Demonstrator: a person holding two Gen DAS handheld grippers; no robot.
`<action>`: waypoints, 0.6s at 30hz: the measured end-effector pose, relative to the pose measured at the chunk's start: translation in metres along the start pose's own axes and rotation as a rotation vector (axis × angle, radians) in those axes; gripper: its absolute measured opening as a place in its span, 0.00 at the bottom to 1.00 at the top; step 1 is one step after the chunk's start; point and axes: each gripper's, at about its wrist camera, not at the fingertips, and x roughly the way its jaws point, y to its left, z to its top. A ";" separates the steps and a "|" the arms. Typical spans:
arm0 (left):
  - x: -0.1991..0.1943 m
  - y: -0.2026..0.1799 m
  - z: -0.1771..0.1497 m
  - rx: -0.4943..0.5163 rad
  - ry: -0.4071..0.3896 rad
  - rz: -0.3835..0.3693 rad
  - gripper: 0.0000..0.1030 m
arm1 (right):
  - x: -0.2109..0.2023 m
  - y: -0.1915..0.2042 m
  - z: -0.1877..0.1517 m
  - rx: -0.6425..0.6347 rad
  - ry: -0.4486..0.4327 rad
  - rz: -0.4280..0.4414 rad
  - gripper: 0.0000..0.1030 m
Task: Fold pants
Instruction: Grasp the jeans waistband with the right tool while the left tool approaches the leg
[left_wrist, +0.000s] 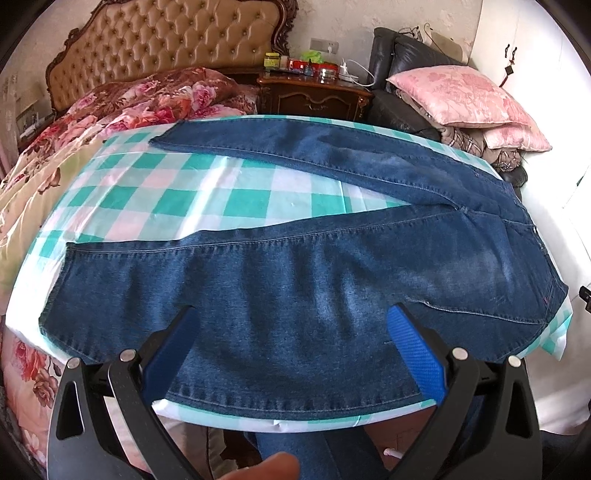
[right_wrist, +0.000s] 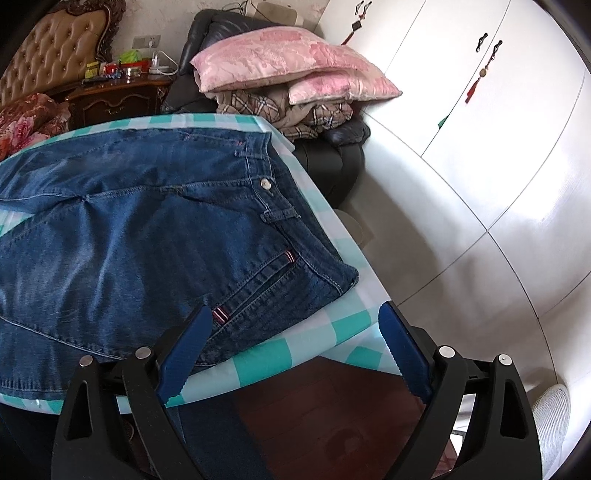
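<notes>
- The dark blue denim pants (left_wrist: 295, 280) lie flat on the table with the green-and-white checked cloth (left_wrist: 177, 184), front side up; the two legs spread apart in a V and the checked cloth shows between them
- Near leg runs along the table edge close to me, its hem to the left; far leg (left_wrist: 295, 144) goes toward the bed w/ the tufted tan headboard (left_wrist: 166, 40)
- Waistband w/ the metal button (right_wrist: 264, 183) is at the right end of the table, and its near corner lies close to the cloth's edge
- My left gripper (left_wrist: 291, 328) has its blue pads wide apart, over the near leg approx. at its middle; nothing is pinched between them
- My right gripper (right_wrist: 291, 332) is also wide; its left pad is above the pocket w/ the small red-white striped tab (right_wrist: 218, 315), its right pad past the table corner. It holds nothing
- Progress, as I judge: no fold is made yet, the pants are only laid out; I see no crease or doubled layer
- What is left is all of it: bring one leg over the other, then fold the length, prob. in two or three
- Both my grippers seem placed to take the near edge, left at the leg and right at the waist side, but this is only my guess
</notes>
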 end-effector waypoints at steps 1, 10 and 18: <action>0.002 -0.002 0.001 0.003 0.002 -0.004 0.99 | 0.004 0.001 0.002 -0.002 0.005 -0.004 0.85; 0.038 -0.017 0.024 0.026 0.046 -0.055 0.99 | 0.092 -0.008 0.102 0.021 0.034 0.004 0.86; 0.087 -0.030 0.054 0.040 0.101 -0.062 0.99 | 0.223 0.021 0.251 0.063 0.127 0.126 0.85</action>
